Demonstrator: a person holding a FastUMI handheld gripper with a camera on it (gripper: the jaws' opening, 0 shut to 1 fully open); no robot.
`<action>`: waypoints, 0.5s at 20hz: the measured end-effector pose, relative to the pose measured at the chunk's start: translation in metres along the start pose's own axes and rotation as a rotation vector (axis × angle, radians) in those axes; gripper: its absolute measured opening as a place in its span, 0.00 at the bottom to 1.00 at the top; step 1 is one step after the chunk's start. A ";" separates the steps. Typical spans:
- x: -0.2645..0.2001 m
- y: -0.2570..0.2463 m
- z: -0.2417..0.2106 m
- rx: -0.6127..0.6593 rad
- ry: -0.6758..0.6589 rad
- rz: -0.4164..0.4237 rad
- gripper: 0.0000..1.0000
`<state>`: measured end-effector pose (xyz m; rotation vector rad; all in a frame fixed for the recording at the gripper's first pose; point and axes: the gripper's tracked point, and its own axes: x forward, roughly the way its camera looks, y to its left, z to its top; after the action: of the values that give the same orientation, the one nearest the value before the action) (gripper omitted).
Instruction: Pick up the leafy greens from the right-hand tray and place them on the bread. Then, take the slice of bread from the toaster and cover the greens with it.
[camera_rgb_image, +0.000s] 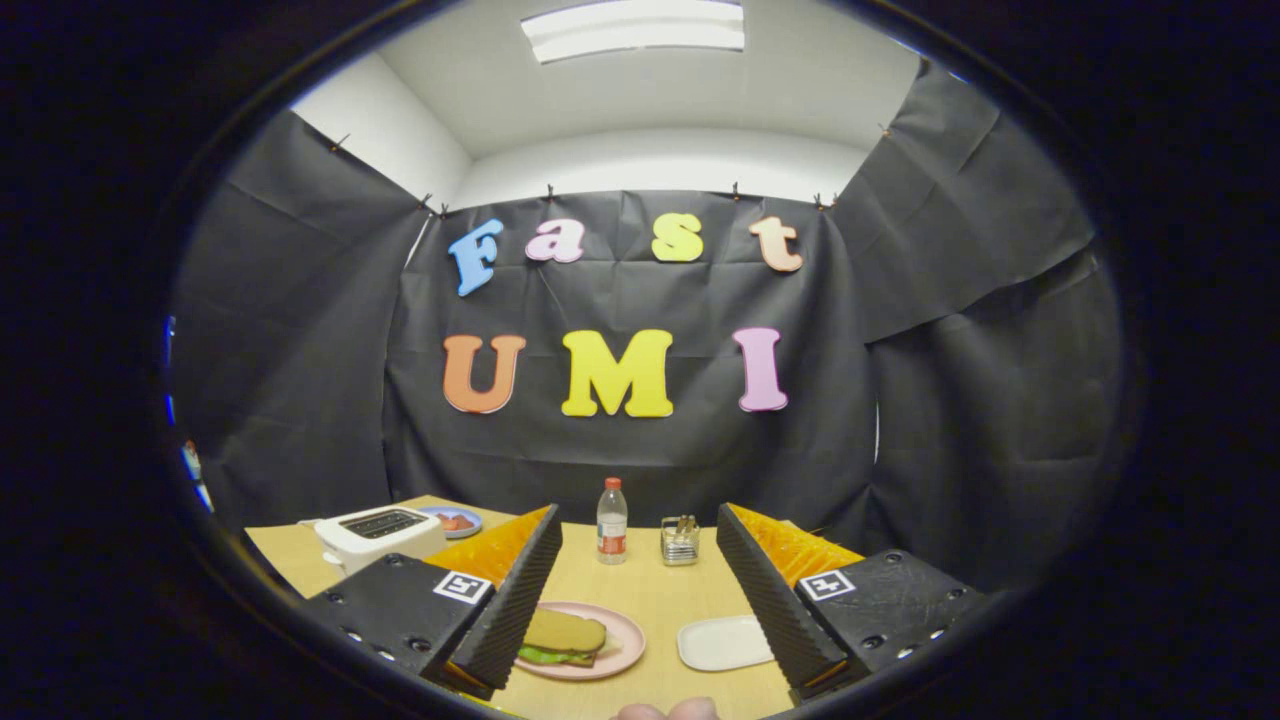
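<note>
My gripper (640, 600) is held above the wooden table (640, 585), open, with nothing between its fingers. Between the fingers, close to the left one, a pink plate (622, 650) carries a slice of bread (565, 632) lying on top of leafy greens (545, 656), with another layer showing under them. A white tray (722, 642) lies by the right finger with nothing on it. The white toaster (378, 535) stands beyond the left finger at the table's back left; I see no bread standing out of its slots.
A small bottle with a red cap (611, 520) and a metal holder (680, 540) stand at the far edge of the table, ahead of the fingers. A blue plate with red food (455, 521) sits behind the toaster. Fingertips of a person (668, 711) show below.
</note>
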<state>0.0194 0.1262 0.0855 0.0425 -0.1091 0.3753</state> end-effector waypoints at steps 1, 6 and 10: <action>0.000 0.002 -0.002 0.000 0.002 0.003 0.95; 0.002 -0.003 -0.010 0.038 0.026 -0.002 0.95; 0.003 -0.008 -0.010 0.046 0.023 -0.001 0.95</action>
<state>0.0261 0.1207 0.0753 0.0837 -0.0779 0.3768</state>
